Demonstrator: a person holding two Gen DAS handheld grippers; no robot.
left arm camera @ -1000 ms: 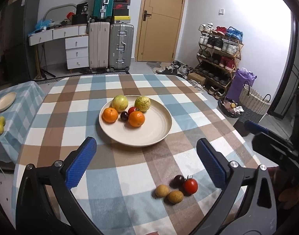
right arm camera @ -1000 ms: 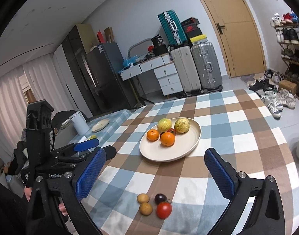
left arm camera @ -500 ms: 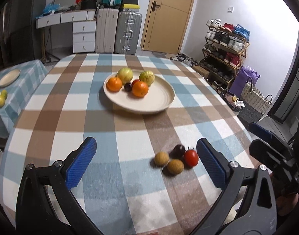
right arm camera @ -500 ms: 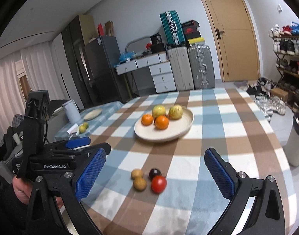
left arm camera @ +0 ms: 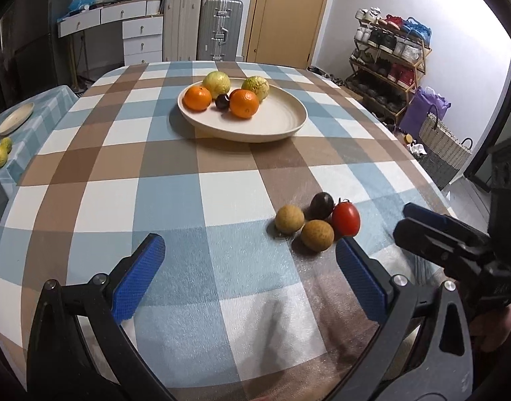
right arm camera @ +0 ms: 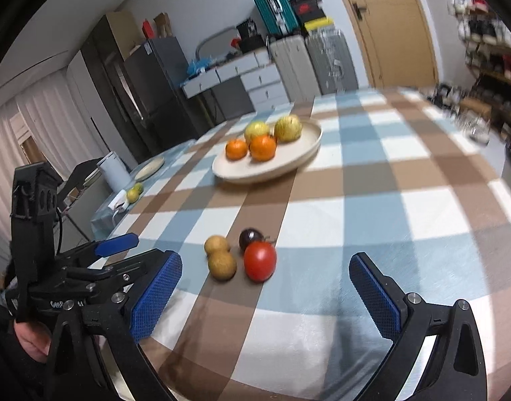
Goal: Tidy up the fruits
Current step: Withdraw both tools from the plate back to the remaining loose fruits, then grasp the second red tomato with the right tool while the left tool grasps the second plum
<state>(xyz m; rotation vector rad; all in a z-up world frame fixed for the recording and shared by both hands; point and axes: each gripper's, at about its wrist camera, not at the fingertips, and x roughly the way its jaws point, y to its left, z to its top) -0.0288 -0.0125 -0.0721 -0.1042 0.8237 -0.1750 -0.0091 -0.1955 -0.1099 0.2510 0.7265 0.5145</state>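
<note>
Already low over the checked desk (left arm camera: 168, 187), both grippers closed in on the loose cluster of small fruit.

Spread wide and empty, the right gripper (right arm camera: 265, 297) framed the shiny red tomato (right arm camera: 260, 260) just ahead between its blue pads, with two round tan-brown fruits (right arm camera: 222, 265) slightly left of centre and the dark purple plum (right arm camera: 249, 236) just beyond; that alignment suggested the tomato was the intended pick. The left gripper (left arm camera: 248, 277) was likewise spread and holding nothing, the same four fruits lying ahead and toward its right finger, apparently standing by. Farther ahead of both sat the wide cream round plate (left arm camera: 282, 123), already carrying two oranges (left arm camera: 243, 103), two yellow-green fruits and a dark plum, so it was probably the destination for the loose ones.
</note>
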